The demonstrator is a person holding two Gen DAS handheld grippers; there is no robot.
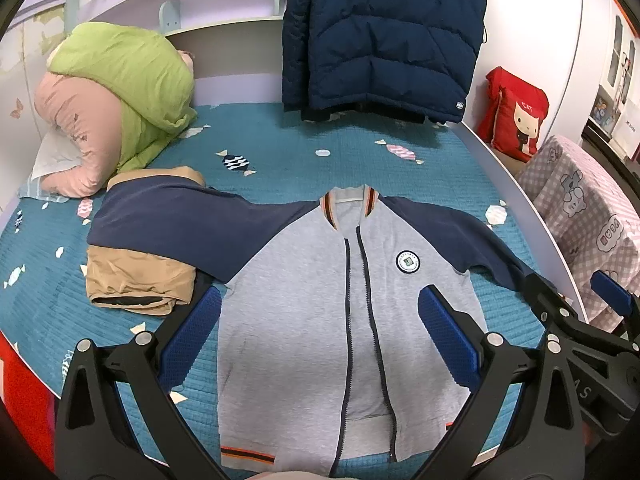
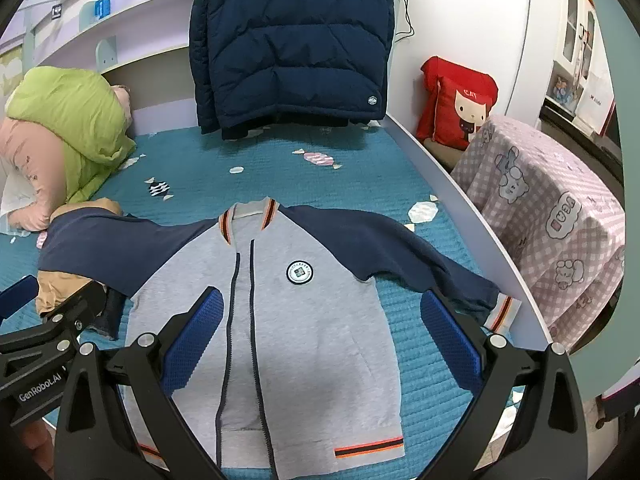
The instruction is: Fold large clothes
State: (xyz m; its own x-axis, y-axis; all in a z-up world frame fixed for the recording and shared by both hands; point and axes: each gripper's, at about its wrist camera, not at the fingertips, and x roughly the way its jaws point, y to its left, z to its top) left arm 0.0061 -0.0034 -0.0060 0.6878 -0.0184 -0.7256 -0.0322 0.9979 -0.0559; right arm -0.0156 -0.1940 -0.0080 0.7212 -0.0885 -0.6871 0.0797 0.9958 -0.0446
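Observation:
A grey zip jacket (image 1: 304, 320) with navy sleeves lies flat and face up on the teal bed cover (image 1: 280, 160), sleeves spread out. It also shows in the right wrist view (image 2: 304, 340). Its left sleeve (image 1: 168, 224) drapes over a folded tan garment (image 1: 136, 280). Its right sleeve cuff (image 2: 502, 312) reaches the bed's right edge. My left gripper (image 1: 320, 340) is open and empty above the jacket's body. My right gripper (image 2: 322, 340) is open and empty above the jacket's right half.
A navy puffer jacket (image 1: 380, 36) hangs at the bed's far end. A green and pink quilt (image 1: 120, 100) lies at the far left. A red cushion (image 2: 456, 108) and a pink checked cloth (image 2: 552, 220) stand beyond the bed's white right rail (image 2: 480, 220).

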